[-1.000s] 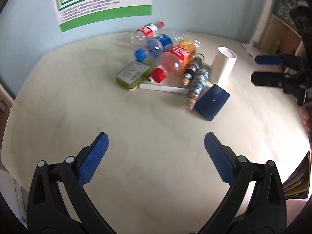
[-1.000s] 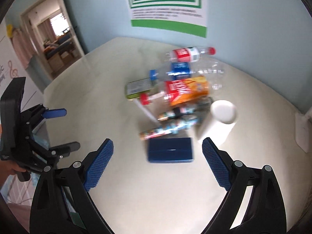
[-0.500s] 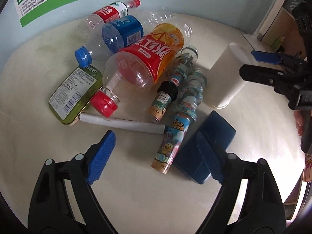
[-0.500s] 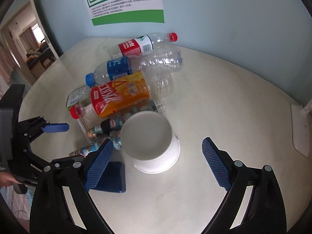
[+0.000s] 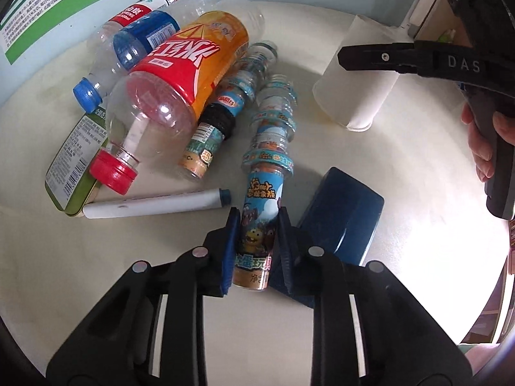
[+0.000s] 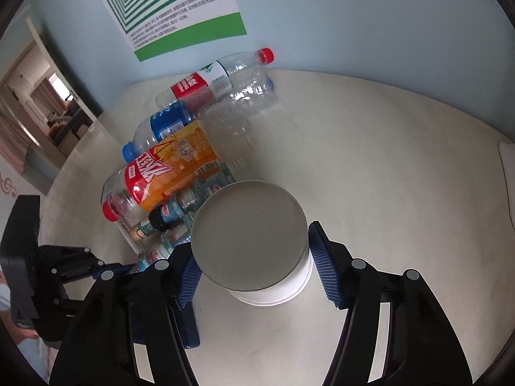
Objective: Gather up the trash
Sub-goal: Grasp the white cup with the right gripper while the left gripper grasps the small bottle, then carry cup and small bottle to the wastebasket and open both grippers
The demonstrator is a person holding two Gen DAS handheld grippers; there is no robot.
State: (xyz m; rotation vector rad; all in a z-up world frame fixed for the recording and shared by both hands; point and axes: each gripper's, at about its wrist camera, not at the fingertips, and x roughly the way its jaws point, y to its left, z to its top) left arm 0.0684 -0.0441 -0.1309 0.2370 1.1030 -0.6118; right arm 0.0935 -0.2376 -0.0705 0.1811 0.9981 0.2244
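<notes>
A pile of trash lies on the cream round table. My left gripper points down at a slim cartoon-labelled bottle. Its jaws are closing, and both blue pads touch the sides of the bottle's near end. The same gripper shows at the lower left of the right wrist view. A white paper cup stands between the pads of my right gripper. Those jaws are closing too, and the pads lie against the cup's wall. One black finger crosses the cup in the left wrist view.
Beside the held bottle lie a dark blue box, a white marker, a green tin, a big orange-and-red bottle, a small black-banded bottle and two water bottles. A hand grips the right tool's handle.
Both grippers came down and in toward the pile. The left jaws went from wide open to closed around the cartoon bottle. The right jaws narrowed around the cup.
</notes>
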